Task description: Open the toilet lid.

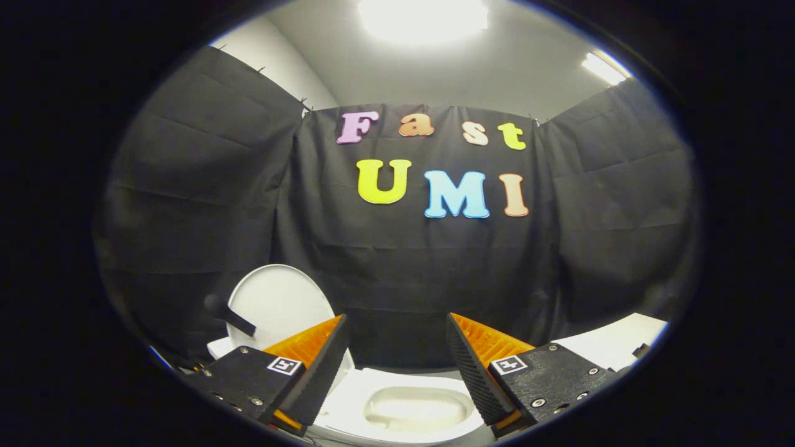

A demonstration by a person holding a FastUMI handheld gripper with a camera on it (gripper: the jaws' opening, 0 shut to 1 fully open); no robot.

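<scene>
Tongs spread, empty; toilet lid upright; bowl between fingers.

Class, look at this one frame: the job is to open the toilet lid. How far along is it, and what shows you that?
Done, it seems: the round white toilet lid stands raised against the black cloth wall, beyond the left finger, and the white toilet bowl lies uncovered between the fingers. In hand: nothing; the gripper is open, its fingers apart and touching nothing. Left: apparently nothing beyond drawing the gripper away.
</scene>
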